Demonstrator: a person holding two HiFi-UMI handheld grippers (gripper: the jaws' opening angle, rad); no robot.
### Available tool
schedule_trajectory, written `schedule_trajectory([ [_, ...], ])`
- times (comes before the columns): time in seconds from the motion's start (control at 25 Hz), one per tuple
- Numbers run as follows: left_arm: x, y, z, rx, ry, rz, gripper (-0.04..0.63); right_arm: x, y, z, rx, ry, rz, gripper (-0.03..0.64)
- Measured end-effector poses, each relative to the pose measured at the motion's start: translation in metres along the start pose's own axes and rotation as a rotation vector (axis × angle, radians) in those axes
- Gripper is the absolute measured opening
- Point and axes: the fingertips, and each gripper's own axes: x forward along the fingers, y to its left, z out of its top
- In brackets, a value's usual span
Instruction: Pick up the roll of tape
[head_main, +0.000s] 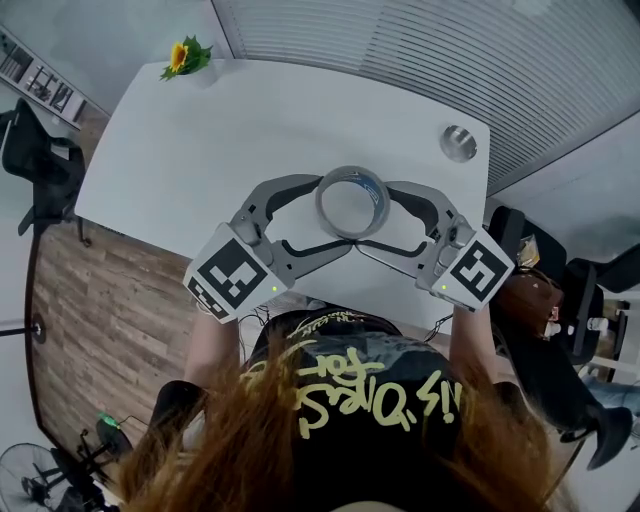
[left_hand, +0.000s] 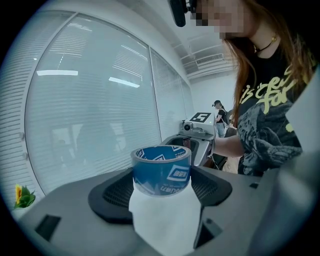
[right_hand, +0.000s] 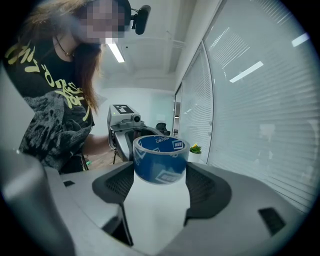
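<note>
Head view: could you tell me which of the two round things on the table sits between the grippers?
The tape roll, a hollow blue ring standing on end; the metal grommet lies flush by the far right corner.

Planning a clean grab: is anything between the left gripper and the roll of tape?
Nothing visible. The roll of tape stands on the table right at the left gripper's open fingers; the right gripper faces it from the far side.

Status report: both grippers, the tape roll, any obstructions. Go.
Left gripper and right gripper both open, facing each other. Roll of tape hole-up on the table, between their jaw tips; contact unclear. Nothing in the way; sunflower at far corner.
</note>
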Motion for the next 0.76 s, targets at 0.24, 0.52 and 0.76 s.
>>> schedule_trajectory([
  [0.24,0.0004,0.0022,-0.0021,-0.013,-0.005,-0.001,0.356,0.0015,-0.0016,-0.0004,-0.017,0.011,0.003,0.325],
  [0.52,0.0013,0.0051,-0.0044,-0.009,-0.001,0.002,0.356,0.0036,-0.0037,-0.0012,-0.042,0.020,0.000,0.325],
  [0.76,0.0026,0.0056,-0.0049,-0.007,-0.001,0.000,0.356,0.0033,-0.0047,-0.0029,-0.047,0.036,-0.005,0.325],
])
